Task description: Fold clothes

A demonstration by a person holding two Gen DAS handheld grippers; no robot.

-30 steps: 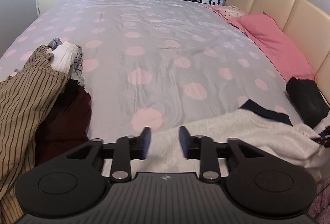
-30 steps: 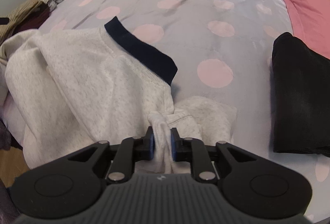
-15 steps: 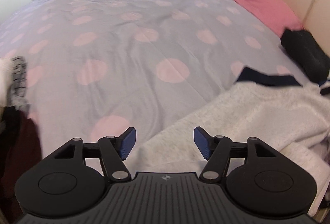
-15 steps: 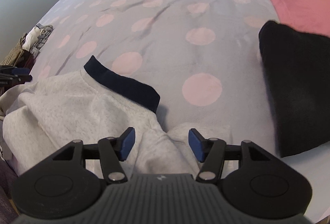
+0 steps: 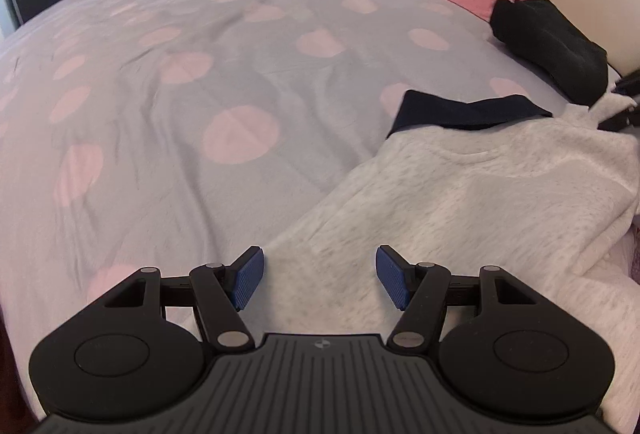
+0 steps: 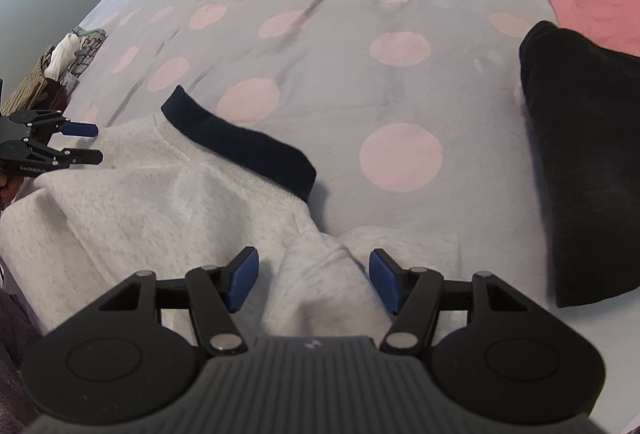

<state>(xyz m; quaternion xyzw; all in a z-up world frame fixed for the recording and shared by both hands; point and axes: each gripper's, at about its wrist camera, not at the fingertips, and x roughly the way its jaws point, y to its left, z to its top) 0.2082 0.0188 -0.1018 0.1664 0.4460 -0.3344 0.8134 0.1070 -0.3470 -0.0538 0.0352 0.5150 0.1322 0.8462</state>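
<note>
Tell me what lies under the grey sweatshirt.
The grey sweatshirt lies on the polka-dot duvet, navy band on top of it. Anything beneath the fabric is covered.

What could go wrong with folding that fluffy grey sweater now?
1. Both the left gripper and right gripper are open and hold nothing, so the light grey fleece sweater with the navy band may stay bunched and fold crookedly.
2. The sweater lies at the edge of the pink-dotted grey bedcover; a careless tug might drag it off.
3. The folded black garment sits close by and could get bumped.
</note>
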